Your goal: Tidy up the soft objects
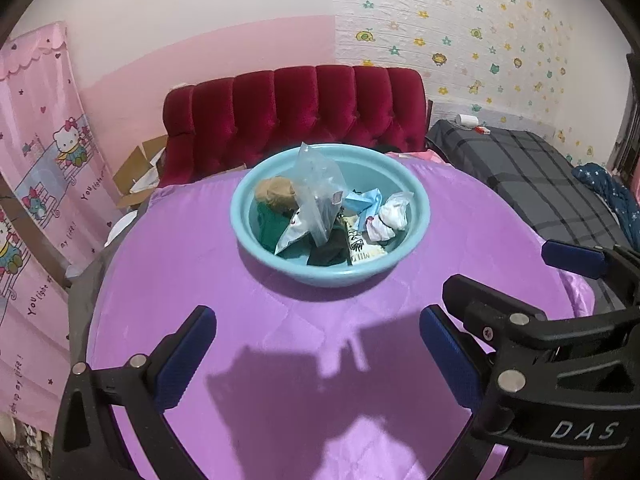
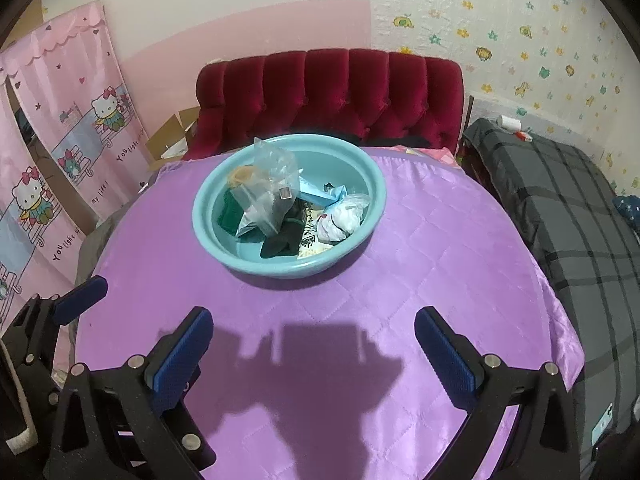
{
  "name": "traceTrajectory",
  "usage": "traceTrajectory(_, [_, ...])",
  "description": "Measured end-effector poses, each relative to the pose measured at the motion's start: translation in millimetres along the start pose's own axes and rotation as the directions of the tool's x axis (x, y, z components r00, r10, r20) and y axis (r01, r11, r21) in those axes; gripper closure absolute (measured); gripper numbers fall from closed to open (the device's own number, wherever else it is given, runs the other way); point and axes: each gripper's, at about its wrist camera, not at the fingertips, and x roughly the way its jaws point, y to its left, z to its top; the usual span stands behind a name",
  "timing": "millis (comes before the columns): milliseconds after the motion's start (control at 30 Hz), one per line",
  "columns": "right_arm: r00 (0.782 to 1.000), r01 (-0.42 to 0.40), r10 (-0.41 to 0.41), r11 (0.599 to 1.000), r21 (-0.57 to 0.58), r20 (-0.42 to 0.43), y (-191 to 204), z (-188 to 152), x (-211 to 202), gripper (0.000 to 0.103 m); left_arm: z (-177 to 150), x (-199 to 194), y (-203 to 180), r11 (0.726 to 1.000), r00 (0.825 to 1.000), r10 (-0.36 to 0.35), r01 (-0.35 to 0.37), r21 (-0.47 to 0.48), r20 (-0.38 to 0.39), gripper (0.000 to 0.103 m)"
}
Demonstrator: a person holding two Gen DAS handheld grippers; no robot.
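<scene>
A light blue basin (image 1: 332, 276) (image 2: 280, 270) stands on the far half of a round table under a purple quilted cloth (image 1: 180, 264) (image 2: 420, 264). It holds a tan plush lump (image 1: 276, 194), green cloth (image 1: 272, 224), a clear plastic bag (image 1: 316, 196) (image 2: 272, 192), a crumpled white bag (image 1: 392, 216) (image 2: 344, 216), black cloth (image 1: 328, 254) and printed packets. My left gripper (image 1: 318, 314) hangs open over the near cloth, holding nothing. Beside it on the right, my right gripper (image 2: 314, 316) (image 1: 498, 264) is also open with nothing in it. Both stop short of the basin.
Behind the table stands a dark red tufted seat back (image 1: 296, 104). A bed with a grey plaid cover (image 1: 532, 176) runs along the right. At the left are an open cardboard box (image 1: 140, 168) and a pink cartoon curtain (image 1: 40, 184). Gripper shadows fall on the near cloth.
</scene>
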Motion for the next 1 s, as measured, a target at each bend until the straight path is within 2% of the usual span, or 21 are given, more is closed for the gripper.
traceTrajectory(133, [1.0,0.002,-0.002,1.0,-0.002,0.029,2,-15,-7,0.0,-14,-5,-4,1.0,1.0,0.011,-0.011,0.006,0.009,0.0])
traceTrajectory(433, [0.999,-0.014,0.014,1.0,-0.012,0.037,6,-37,-5,0.0,-34,-7,-9,1.0,1.0,0.018,-0.018,0.006,-0.001,0.0])
traceTrajectory(1000, [0.999,-0.022,0.022,1.0,-0.009,0.042,9,-45,-8,0.0,-40,-10,-15,1.0,1.0,0.0,0.0,0.014,0.001,0.0])
